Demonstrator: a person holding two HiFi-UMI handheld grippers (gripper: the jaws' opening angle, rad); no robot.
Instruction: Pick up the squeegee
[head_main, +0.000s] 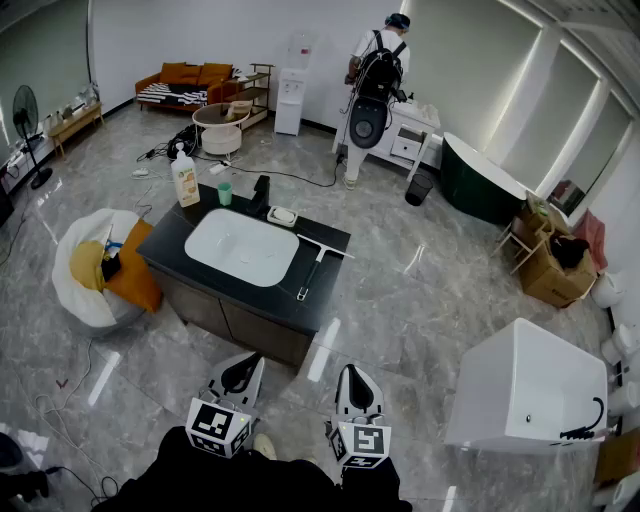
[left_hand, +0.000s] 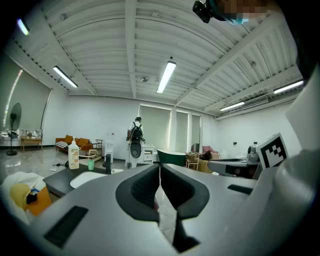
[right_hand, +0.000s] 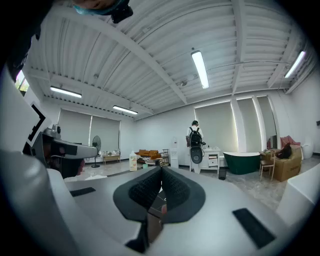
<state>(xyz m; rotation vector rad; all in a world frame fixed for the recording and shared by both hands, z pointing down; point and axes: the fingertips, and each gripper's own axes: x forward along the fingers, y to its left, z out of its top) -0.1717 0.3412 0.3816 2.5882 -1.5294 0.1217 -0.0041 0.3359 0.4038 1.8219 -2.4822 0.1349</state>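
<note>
Fingers (left_hand: 142, 190) of the left gripper (left_hand: 160, 172) are sitting pressed together with nothing between them, and the right gripper (right_hand: 161, 175) is showing the same, its pads closed and empty. Both are pointing nearly level, hanging over the marble floor (head_main: 400, 300) and well short of the work.

Ahead of both sets of fingers, and well apart from them, the dark vanity counter (head_main: 328, 285) is standing with its white basin (head_main: 240, 248) straight ahead of the left fingers. The squeegee (head_main: 318, 262) is lying flat on the bare strip beside the basin, ahead of the right fingers and a little to their left. Its blade bar is resting at the far end, and its thin handle (head_main: 306, 285) is running back toward the counter's near edge.

The right gripper is looking like the better placed of the two. To do this well, its fingers are likely needing to spread before arriving, tip downward over the near edge, and straddle the handle across its width rather than along it. A grip up toward the blade bar is probably balancing better than one at the tail. Because the handle is lying low on a hard surface, the fingertips are likely having to come down almost to the counter, or the pads may skid off the top.
</note>
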